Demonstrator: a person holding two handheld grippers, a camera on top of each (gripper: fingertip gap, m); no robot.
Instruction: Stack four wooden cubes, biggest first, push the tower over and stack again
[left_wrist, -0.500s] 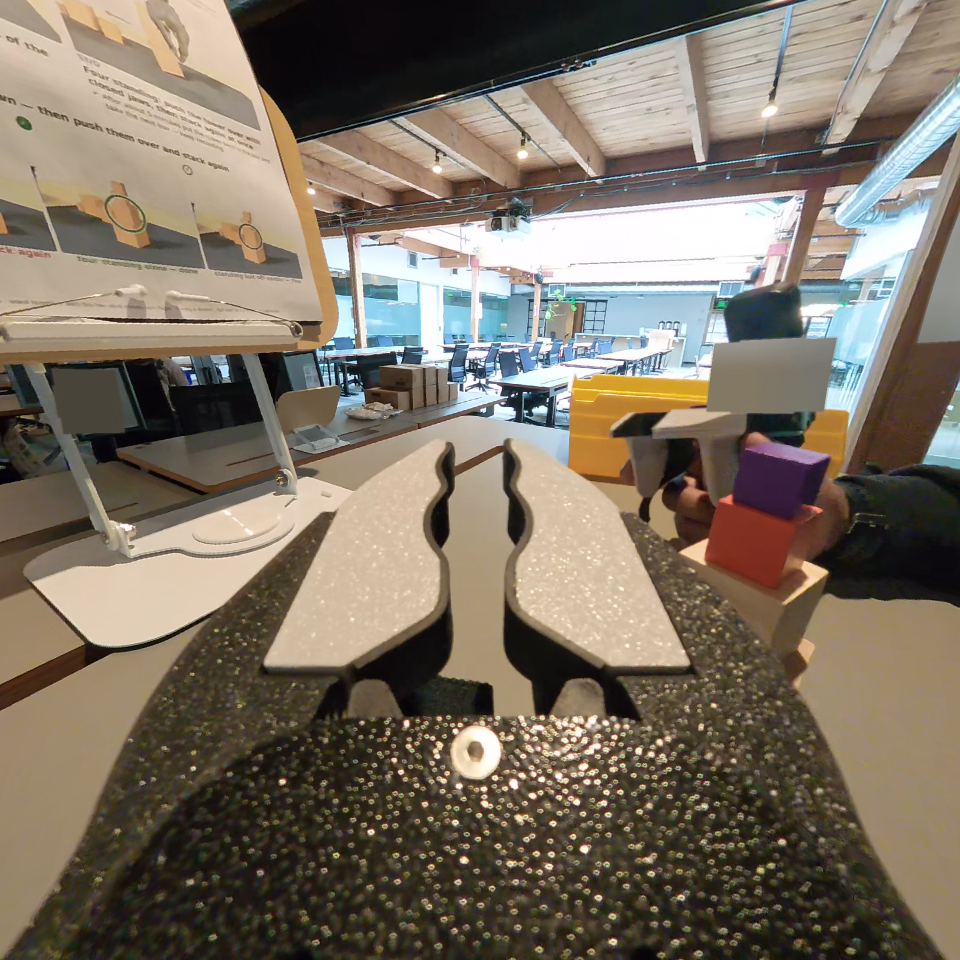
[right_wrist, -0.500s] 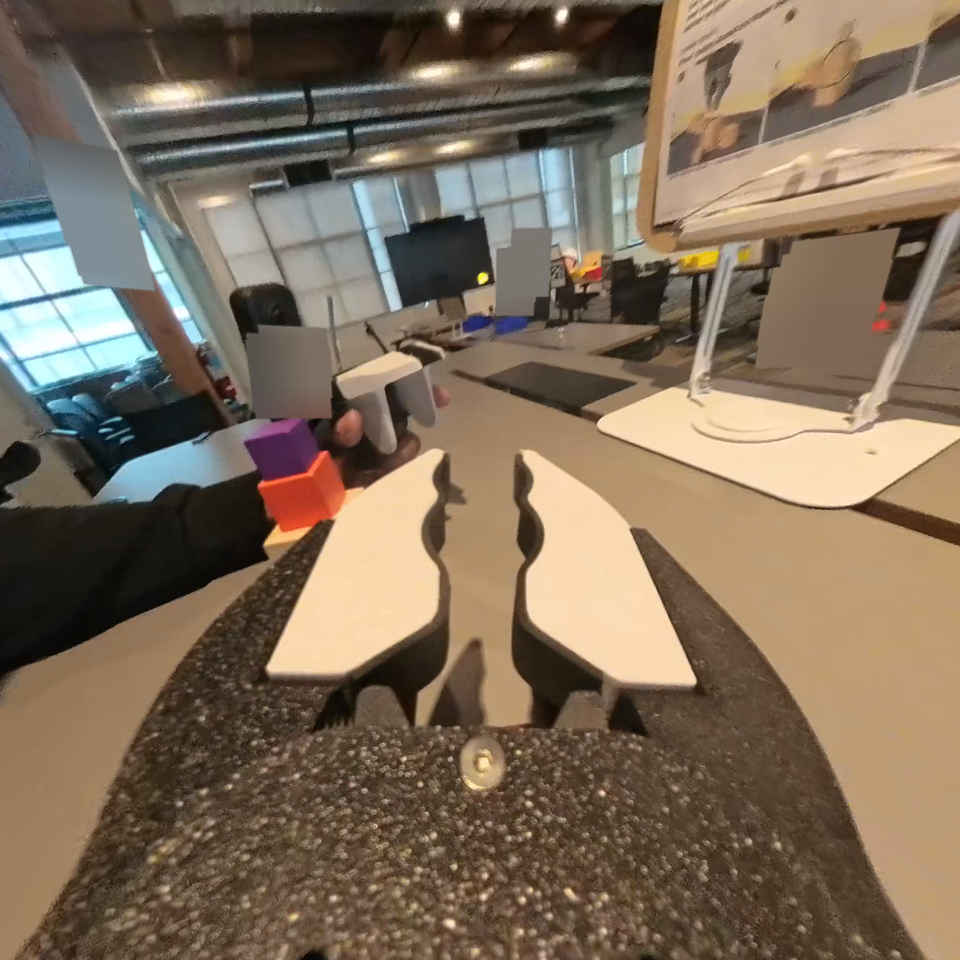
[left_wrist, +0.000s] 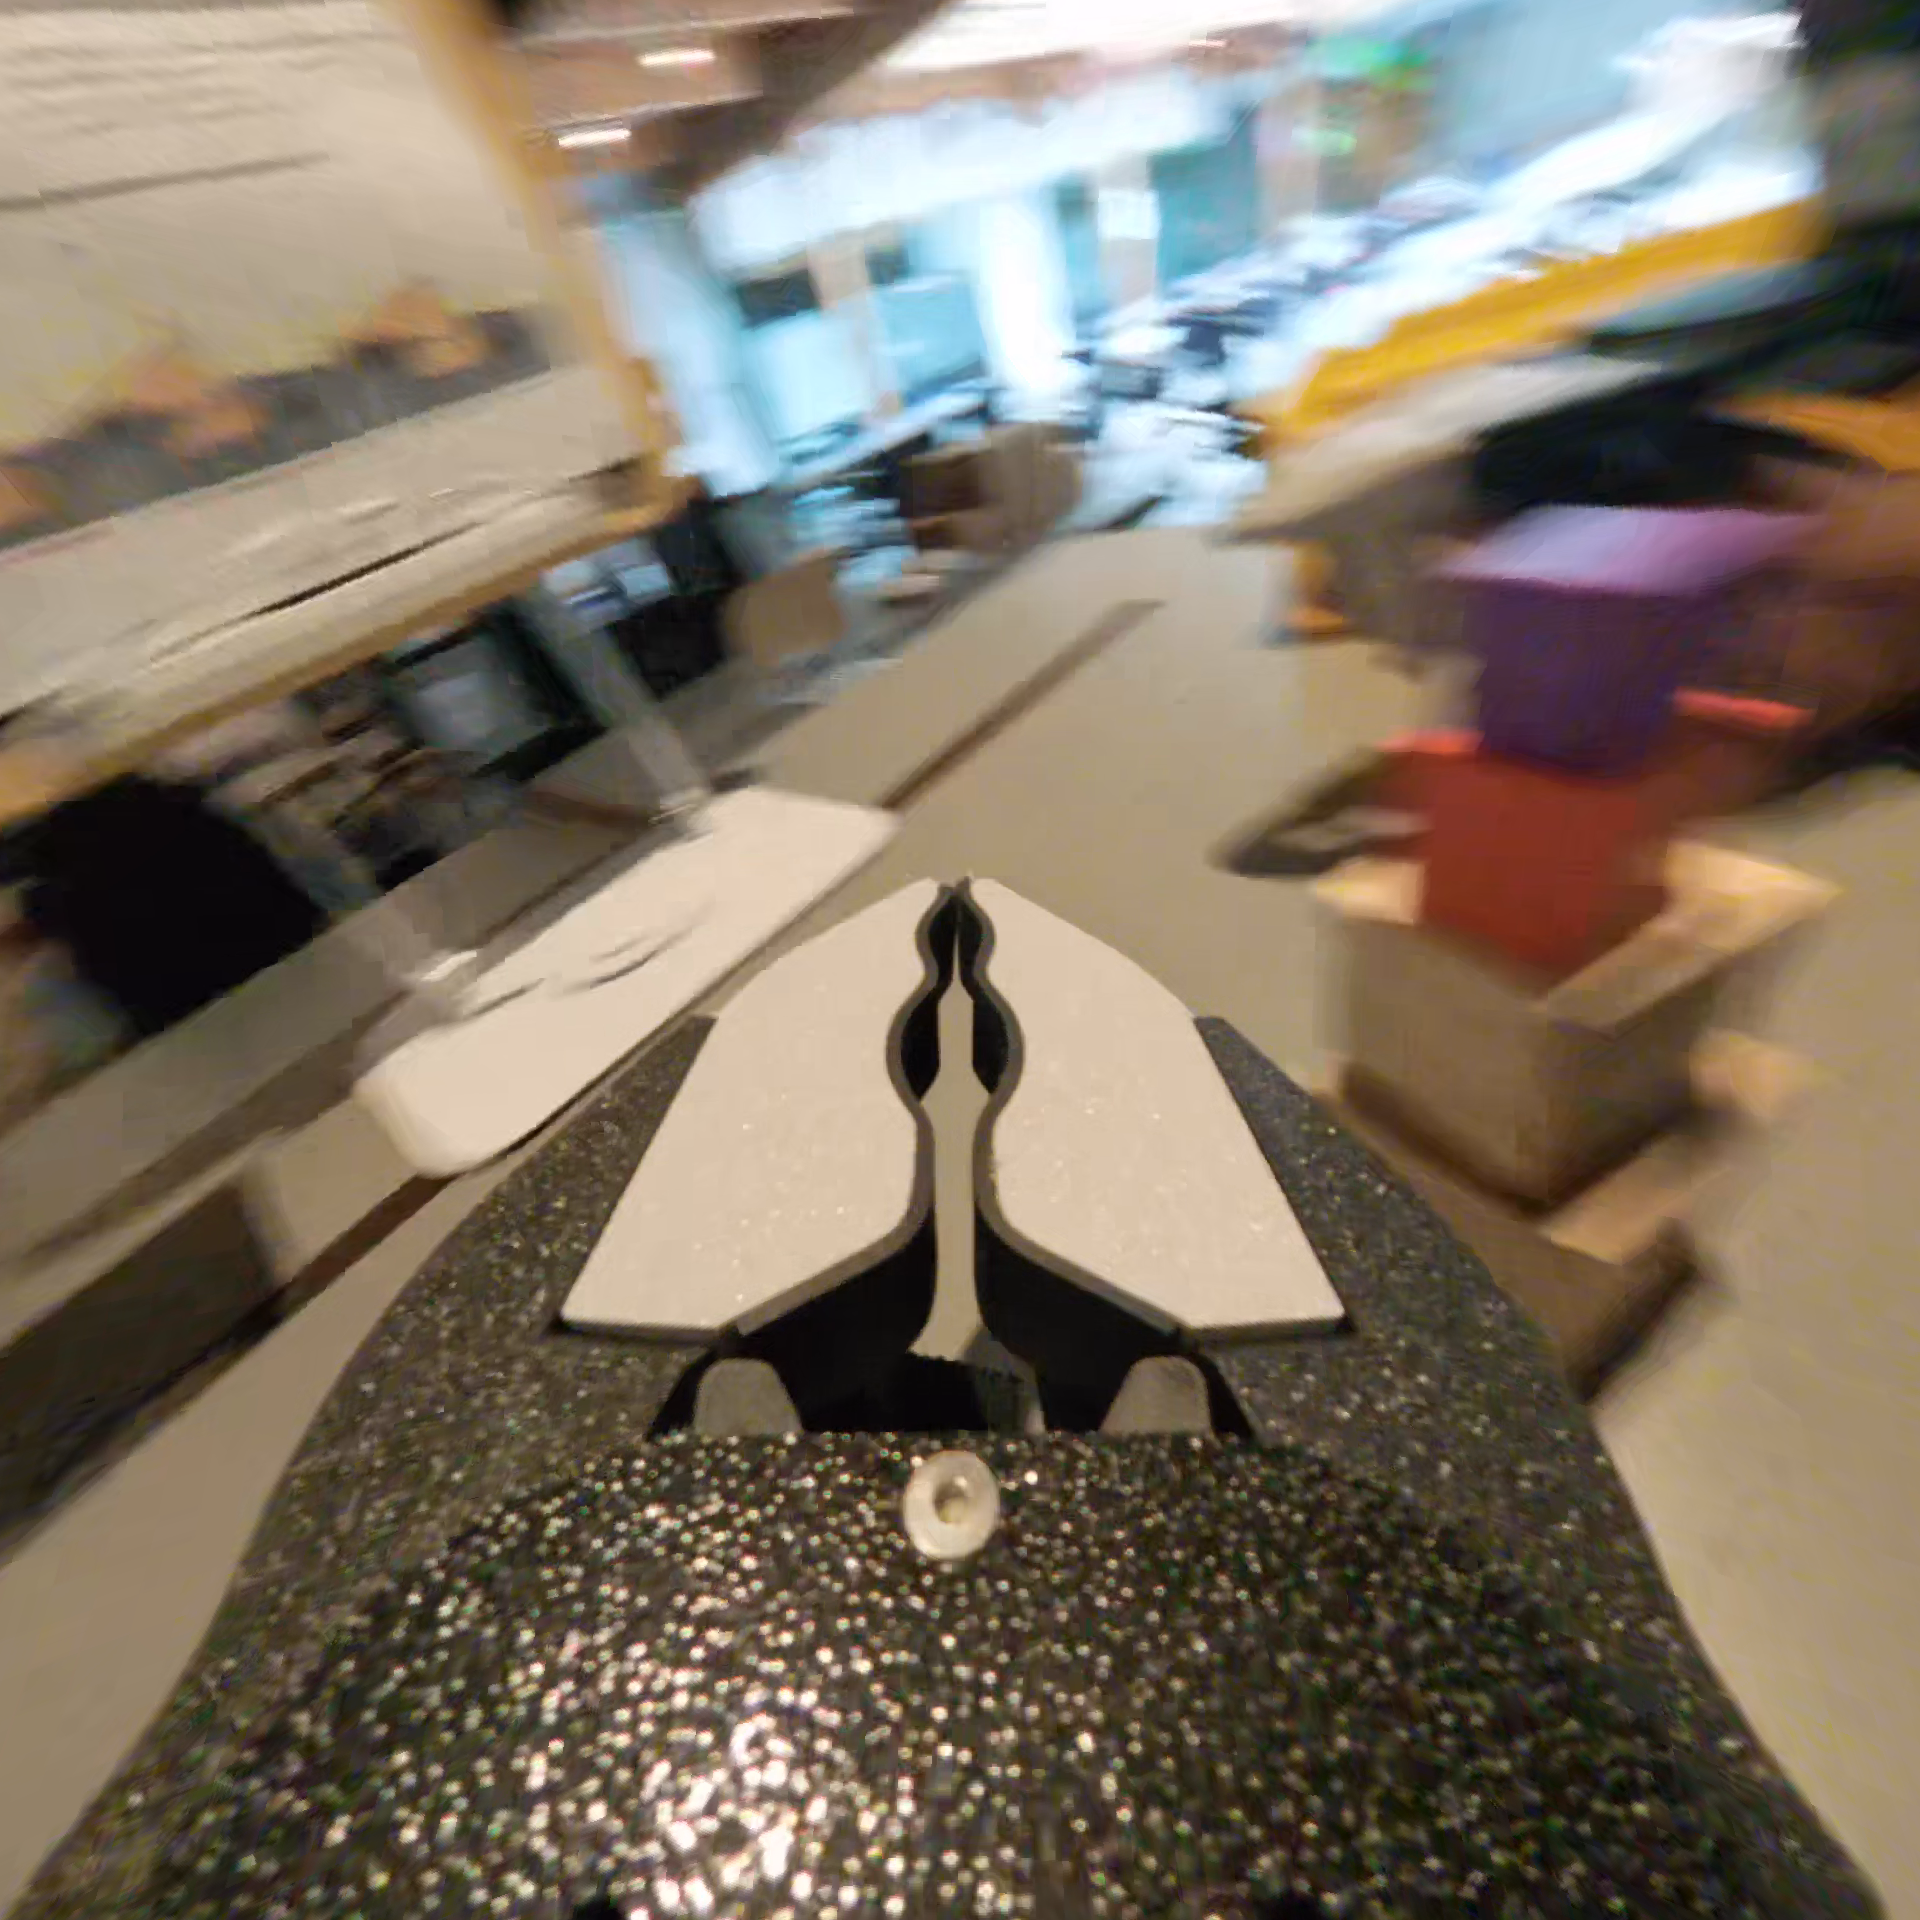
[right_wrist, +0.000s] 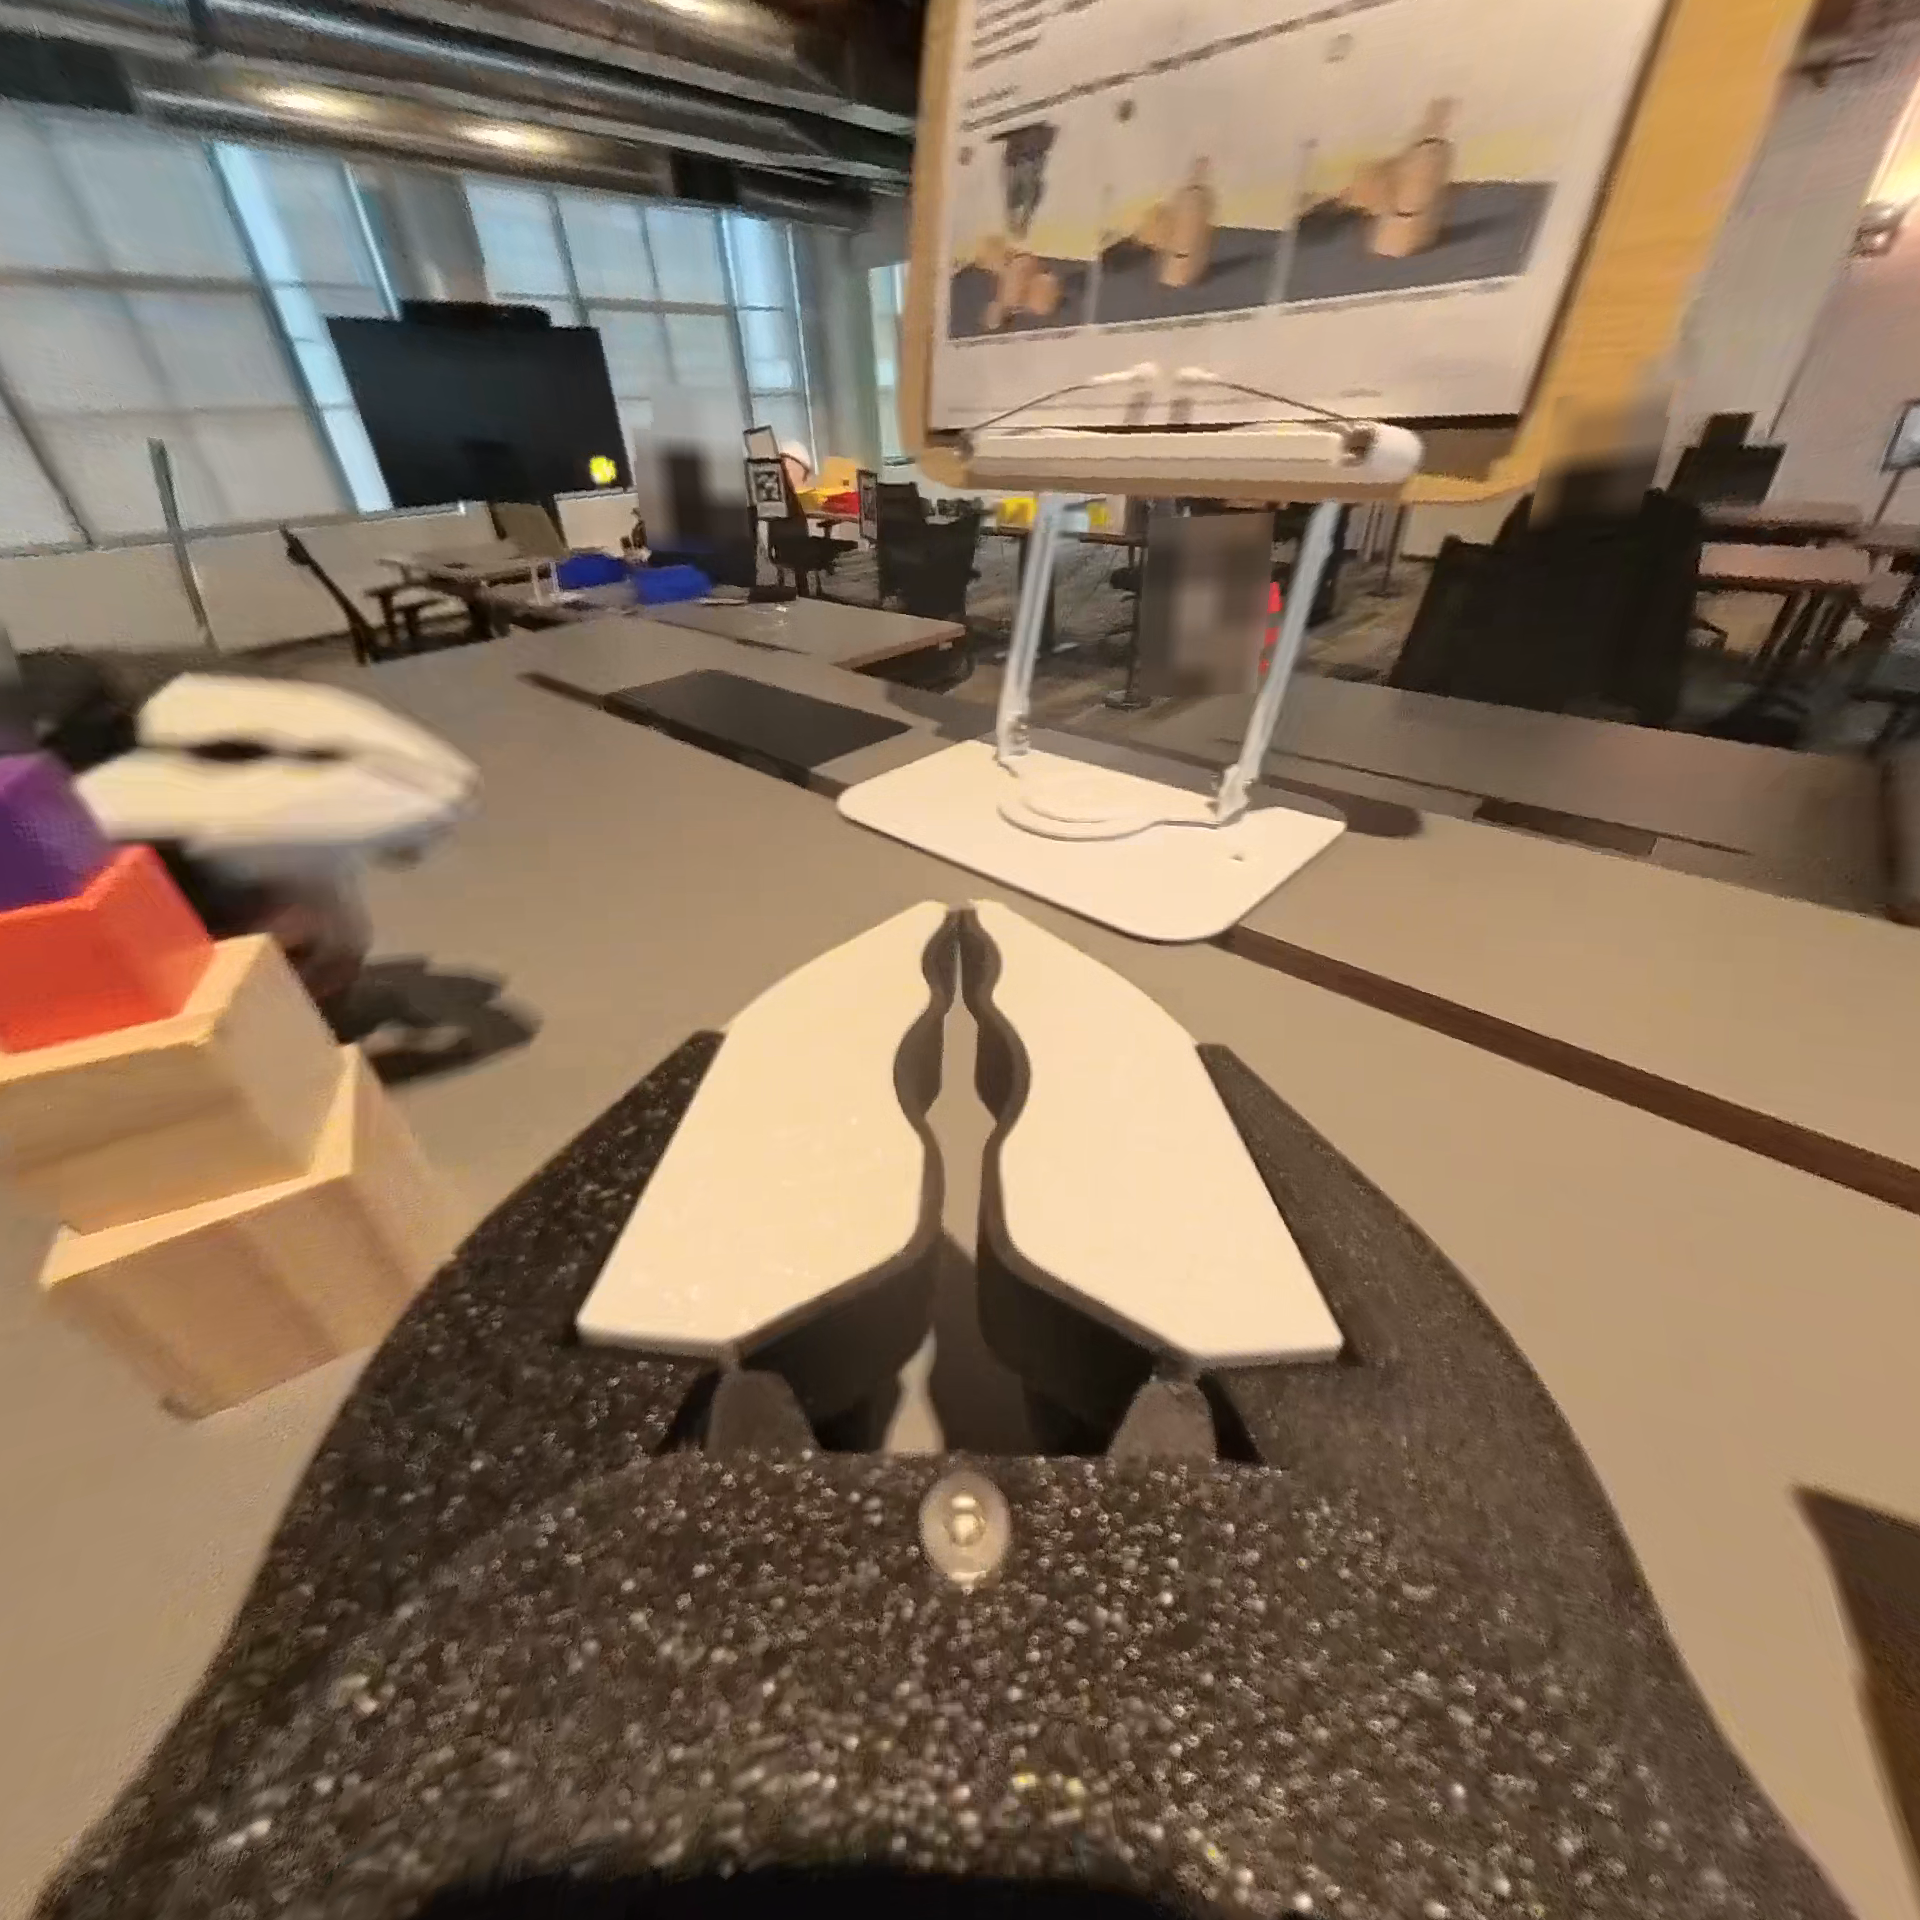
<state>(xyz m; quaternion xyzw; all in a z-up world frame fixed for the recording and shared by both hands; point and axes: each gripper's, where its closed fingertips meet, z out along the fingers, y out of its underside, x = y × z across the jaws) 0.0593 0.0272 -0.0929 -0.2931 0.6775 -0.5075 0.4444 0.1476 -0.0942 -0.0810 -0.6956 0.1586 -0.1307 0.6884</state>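
A tower of four cubes stands on the grey table (right_wrist: 1455, 1299): a purple cube (right_wrist: 42, 831) on a red-orange cube (right_wrist: 94, 956), on a pale wooden cube (right_wrist: 156, 1091), on a larger wooden cube (right_wrist: 239, 1268). The cubes sit twisted against each other. My right gripper (right_wrist: 958, 914) is shut and empty, to the right of the tower. In the blurred left wrist view the tower shows at right: purple (left_wrist: 1590, 634), red (left_wrist: 1538, 852), wood (left_wrist: 1527, 1049). My left gripper (left_wrist: 958, 888) is shut and empty, left of the tower. It also shows in the right wrist view (right_wrist: 281, 769), beyond the tower.
A document stand with a white base (right_wrist: 1101, 842) holds an instruction sheet (right_wrist: 1247, 208) at the back of the table. A black mat (right_wrist: 758, 717) lies farther back. The stand's base (left_wrist: 623, 966) lies left of my left gripper. About 15 cm separates my left fingertips from my right. It is some 10 cm from my left tips to the pale wooden cube (right_wrist: 156, 1091).
Both grippers have gone from open to shut. Both have moved closer to the tower, which now looks larger in each view. The left view has swung and is blurred.
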